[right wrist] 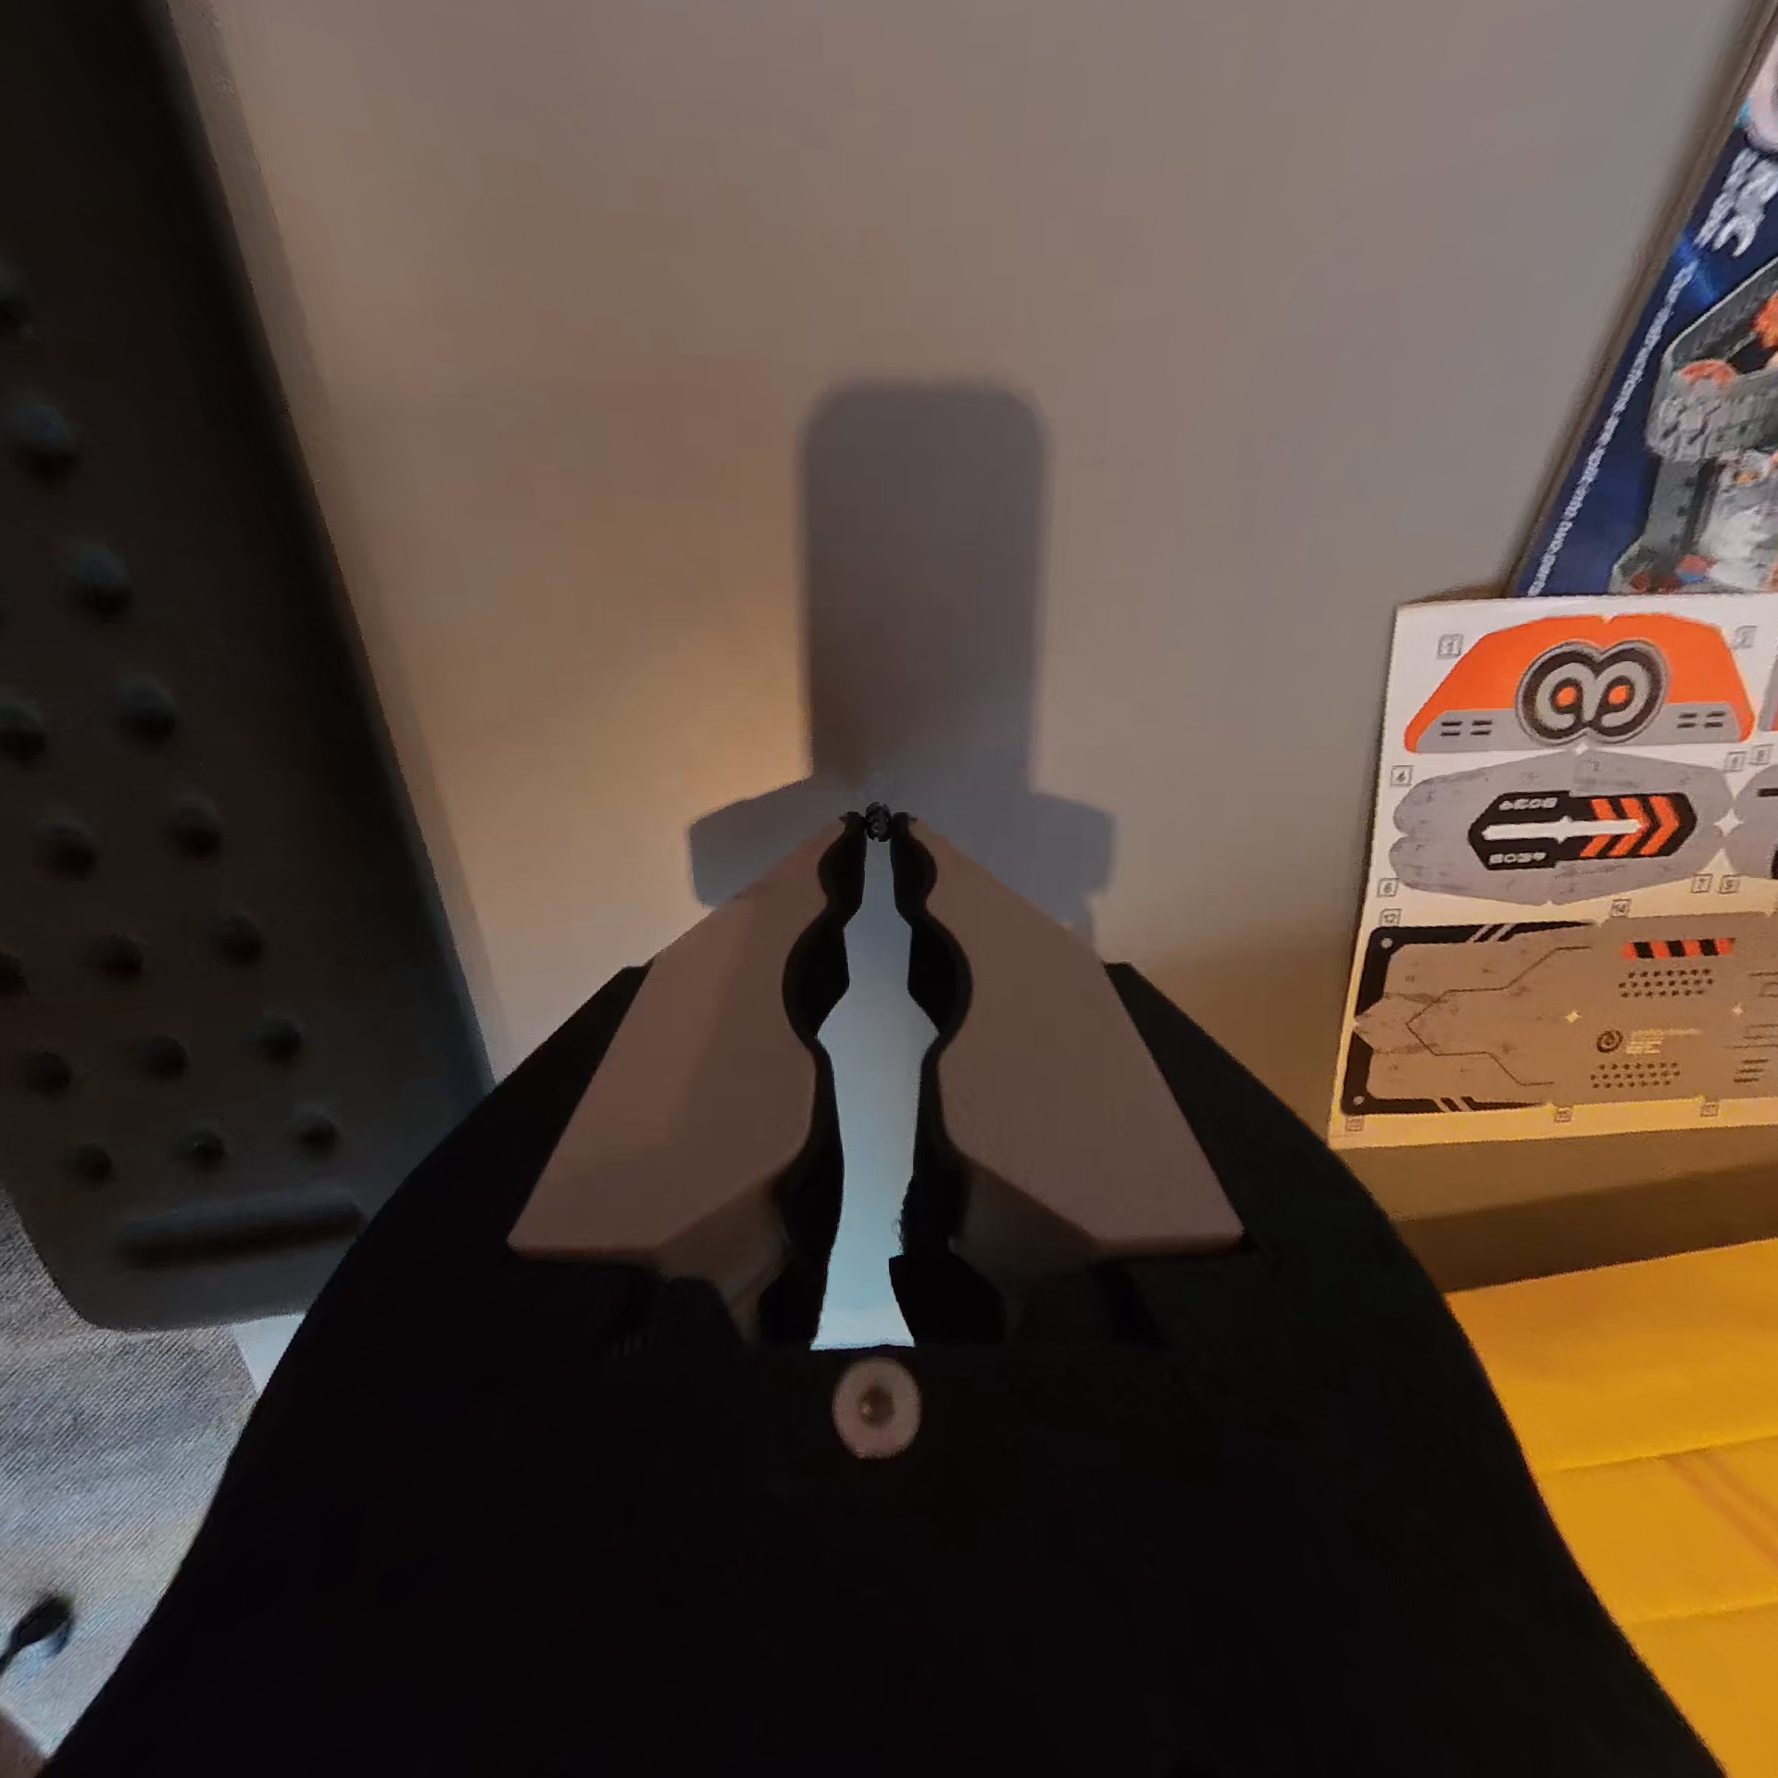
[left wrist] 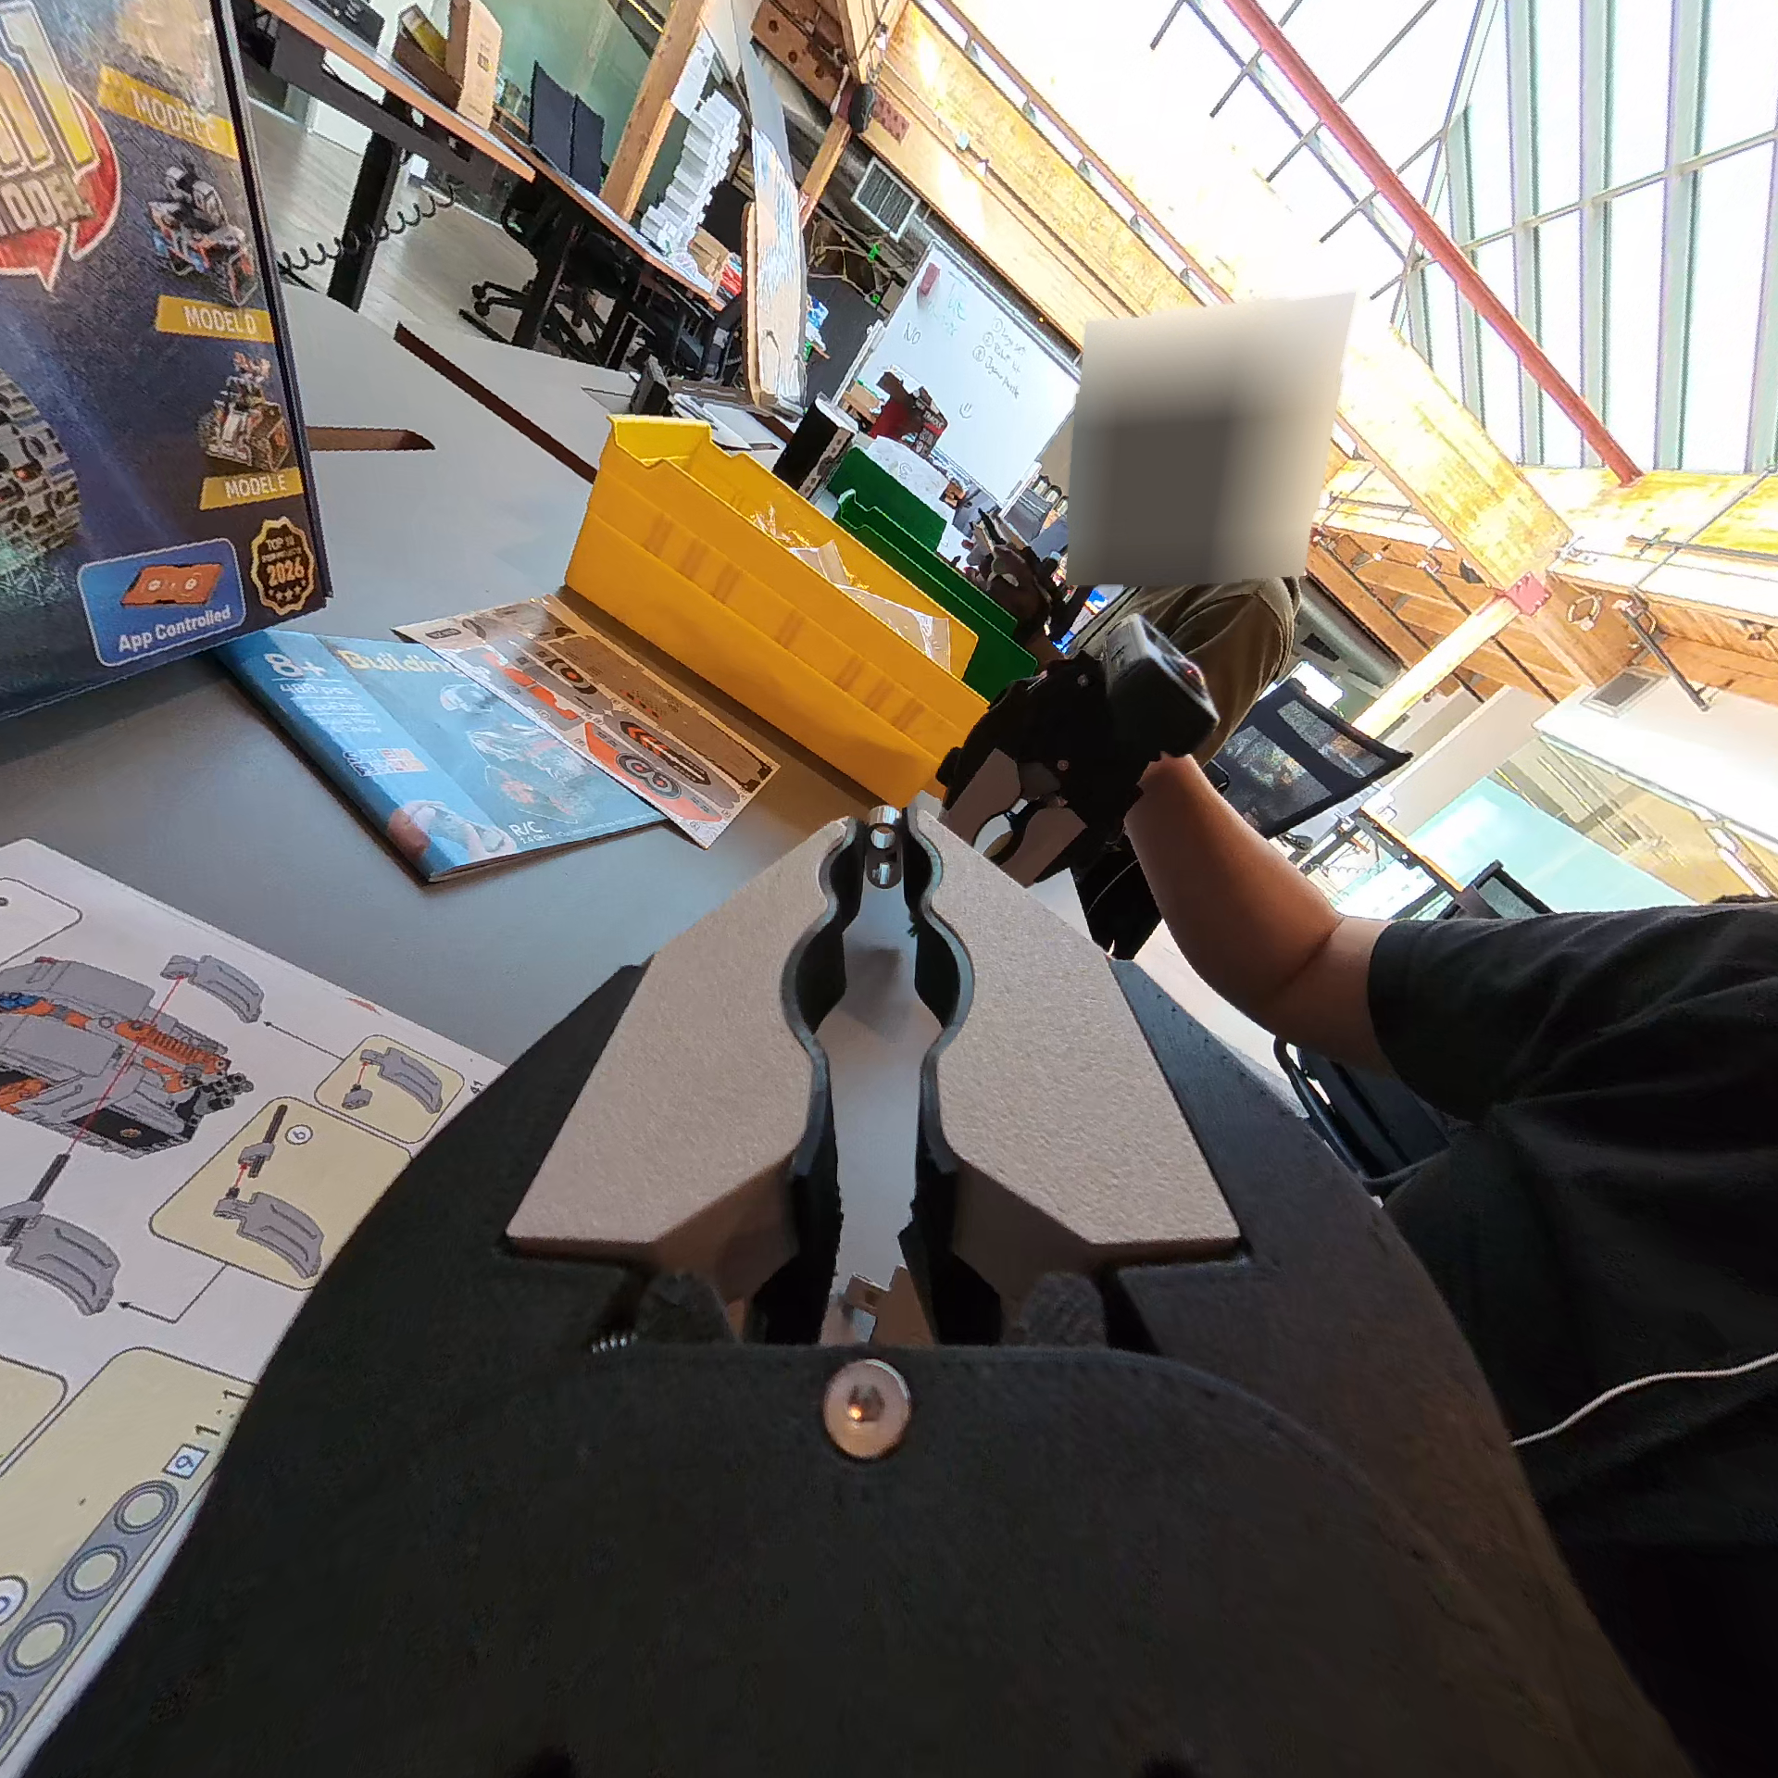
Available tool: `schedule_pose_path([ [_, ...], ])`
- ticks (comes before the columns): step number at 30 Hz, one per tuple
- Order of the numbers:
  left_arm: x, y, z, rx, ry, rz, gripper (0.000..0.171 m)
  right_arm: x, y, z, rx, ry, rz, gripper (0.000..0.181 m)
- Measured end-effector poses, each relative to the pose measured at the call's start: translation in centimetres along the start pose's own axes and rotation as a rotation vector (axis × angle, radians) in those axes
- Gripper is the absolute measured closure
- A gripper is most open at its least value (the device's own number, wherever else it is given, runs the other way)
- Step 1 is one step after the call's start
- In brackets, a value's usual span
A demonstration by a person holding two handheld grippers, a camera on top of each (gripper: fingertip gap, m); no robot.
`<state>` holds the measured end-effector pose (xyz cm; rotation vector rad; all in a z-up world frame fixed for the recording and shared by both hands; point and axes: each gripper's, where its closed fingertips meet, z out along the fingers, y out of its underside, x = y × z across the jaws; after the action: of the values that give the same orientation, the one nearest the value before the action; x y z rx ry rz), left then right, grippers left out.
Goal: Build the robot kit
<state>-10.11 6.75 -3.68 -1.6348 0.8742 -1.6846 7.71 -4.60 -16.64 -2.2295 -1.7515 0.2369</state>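
My left gripper (left wrist: 882, 835) is shut on a small light-grey building piece (left wrist: 881, 852) with round holes. It stands upright between the fingertips, above the grey table (left wrist: 385, 500). My right gripper (right wrist: 876, 820) is shut on a tiny black piece (right wrist: 876, 823) pinched at the very fingertips, just over the table (right wrist: 577, 385). The right gripper also shows in the left wrist view (left wrist: 1010, 847), held by a person's arm (left wrist: 1241, 924) close to the right of my left fingertips.
A yellow bin (left wrist: 770, 616) and a green bin (left wrist: 924, 539) stand behind the grippers. A blue booklet (left wrist: 433, 750), a sticker sheet (left wrist: 596, 693), a toy kit box (left wrist: 144, 337) and an open instruction page (left wrist: 144, 1106) lie left. A dark studded part (right wrist: 144, 770) lies left in the right wrist view. Tip to tip, the grippers are about 25 centimeters apart.
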Motion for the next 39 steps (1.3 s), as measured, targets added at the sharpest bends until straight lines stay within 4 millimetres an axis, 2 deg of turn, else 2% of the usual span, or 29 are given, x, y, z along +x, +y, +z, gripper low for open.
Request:
schedule_pose_path([
  [2,0.1,0.1,0.1,-0.003,0.005,-0.002,0.167,0.1,-1.5,-0.7,0.082,0.029,-0.033,0.177],
  [7,0.9,0.7,0.8,-0.038,0.061,-0.016,0.167,0.5,-8.0,-4.5,0.449,0.135,-0.152,0.178],
  [15,5.0,1.0,2.0,-0.032,0.295,-0.056,0.168,2.2,-19.5,-10.9,0.956,0.38,-0.263,0.178],
  [18,5.6,0.4,1.8,0.01,0.355,-0.097,0.167,3.0,-22.2,-12.1,1.064,0.509,-0.28,0.178],
  [21,6.1,-0.2,1.3,0.047,0.425,-0.15,0.167,3.2,-22.8,-11.7,1.12,0.592,-0.293,0.179],
  [26,6.2,-0.2,1.3,0.046,0.465,-0.17,0.167,3.1,-22.3,-11.1,1.135,0.652,-0.278,0.179],
  [39,6.8,-0.3,1.9,0.064,0.501,-0.192,0.167,2.9,-21.7,-11.0,1.133,0.682,-0.294,0.179],
])
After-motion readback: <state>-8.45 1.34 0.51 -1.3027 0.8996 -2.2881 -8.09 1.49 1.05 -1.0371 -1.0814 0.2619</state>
